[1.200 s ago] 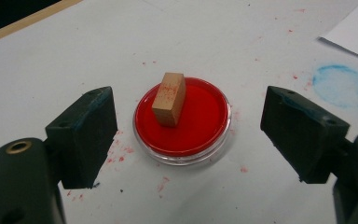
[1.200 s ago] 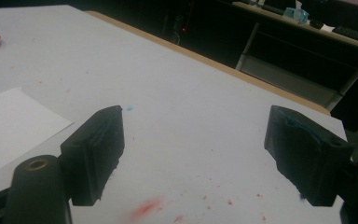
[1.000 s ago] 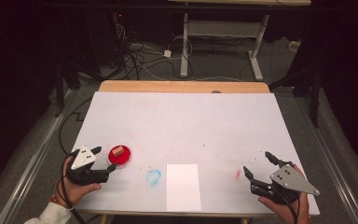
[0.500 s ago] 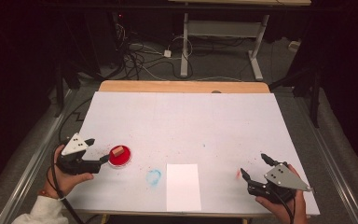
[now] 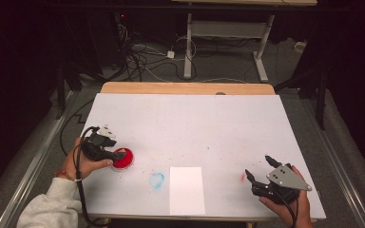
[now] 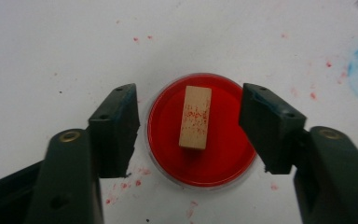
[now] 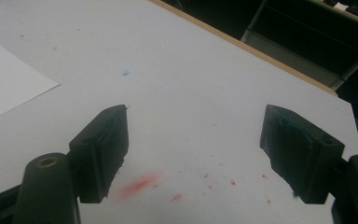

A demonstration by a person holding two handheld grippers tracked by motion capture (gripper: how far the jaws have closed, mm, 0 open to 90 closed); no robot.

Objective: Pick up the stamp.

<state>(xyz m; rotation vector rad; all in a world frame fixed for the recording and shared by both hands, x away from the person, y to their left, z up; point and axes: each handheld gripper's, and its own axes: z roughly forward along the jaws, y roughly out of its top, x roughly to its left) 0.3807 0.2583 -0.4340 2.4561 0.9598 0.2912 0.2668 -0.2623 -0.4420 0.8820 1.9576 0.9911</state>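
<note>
A round red dish (image 6: 200,135) holds a small wooden block (image 6: 196,116) speckled with red, lying flat in its middle. My left gripper (image 6: 189,91) points down over it, one jaw on each side of the dish. The jaws have just been closing, and a narrow gap still shows at the left jaw. In the high view the left gripper (image 5: 116,154) sits at the dish (image 5: 123,159) near the table's left edge. My right gripper (image 5: 257,166) rests open at the front right with nothing between its jaws, as the right gripper view (image 7: 196,112) also shows.
A white sheet of paper (image 5: 187,190) lies at the front centre, with a blue smear (image 5: 157,179) to its left and a red smear (image 5: 243,177) to its right. The white table cover (image 5: 185,123) ends at a wooden far edge (image 5: 185,88).
My left gripper moved away from the front edge and swung over the red dish, and its jaws narrowed around it. The right gripper stayed almost still.
</note>
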